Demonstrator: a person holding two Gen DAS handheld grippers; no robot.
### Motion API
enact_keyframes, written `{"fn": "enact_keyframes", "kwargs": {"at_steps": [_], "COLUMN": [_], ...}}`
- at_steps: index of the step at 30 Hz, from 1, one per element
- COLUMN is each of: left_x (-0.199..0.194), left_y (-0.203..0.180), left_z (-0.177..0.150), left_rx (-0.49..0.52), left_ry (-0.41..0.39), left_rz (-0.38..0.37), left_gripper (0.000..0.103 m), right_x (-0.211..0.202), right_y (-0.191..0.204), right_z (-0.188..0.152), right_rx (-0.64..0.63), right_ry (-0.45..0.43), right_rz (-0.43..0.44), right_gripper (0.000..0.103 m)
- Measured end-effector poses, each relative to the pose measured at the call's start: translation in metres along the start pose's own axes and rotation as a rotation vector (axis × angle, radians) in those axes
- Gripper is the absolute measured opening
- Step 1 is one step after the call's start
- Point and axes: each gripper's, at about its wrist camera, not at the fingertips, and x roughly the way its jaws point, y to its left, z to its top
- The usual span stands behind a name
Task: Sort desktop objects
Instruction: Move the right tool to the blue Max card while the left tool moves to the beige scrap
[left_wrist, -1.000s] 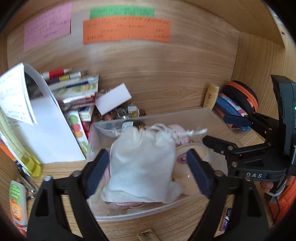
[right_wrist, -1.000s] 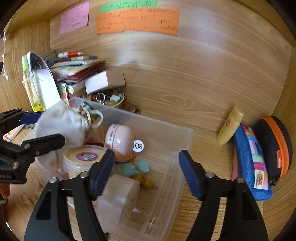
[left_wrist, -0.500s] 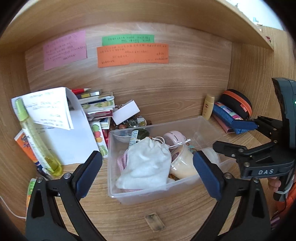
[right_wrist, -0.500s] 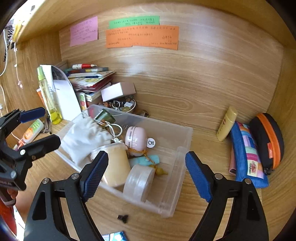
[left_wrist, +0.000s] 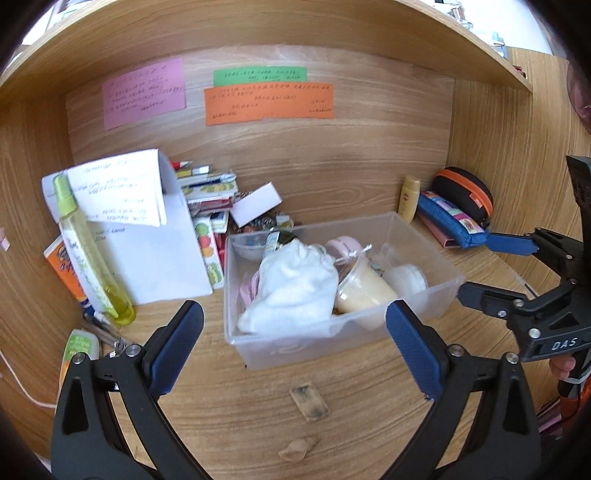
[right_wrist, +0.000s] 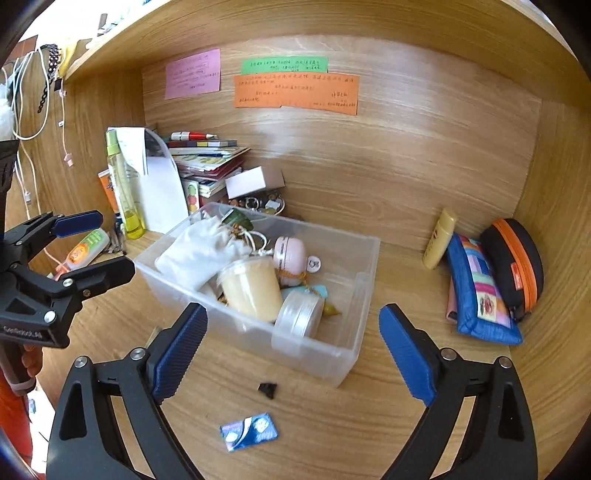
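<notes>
One clear bin (left_wrist: 295, 354), three wall notes (left_wrist: 269, 100)

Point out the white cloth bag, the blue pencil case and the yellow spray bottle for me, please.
white cloth bag (left_wrist: 291, 288), left wrist view, on the middle of its bulging body.
blue pencil case (right_wrist: 480, 291), right wrist view, on its patterned top face.
yellow spray bottle (left_wrist: 92, 258), left wrist view, on the middle of its clear barrel.
</notes>
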Motion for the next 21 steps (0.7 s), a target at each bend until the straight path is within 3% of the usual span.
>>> {"fn": "enact_keyframes", "kwargs": {"at_steps": [12,21], "left_x": [0.010,0.033], "left_y": [0.024,0.015], "left_z": [-0.056,-0.100], "left_rx": [-0.071,-0.078], "left_ry": [0.165,0.305], "left_rz": [0.036,0.046], "left_gripper": [0.100,0.100], "right_x": [0.008,0.025], "right_y": [0.000,0.005], "right_z": [-0.048,-0.082], "right_rx": [-0.003,-0.004], "right_ry": [0.106,0.212], "right_rz": [0.019,0.048], "right_gripper": [0.094,0.094]}}
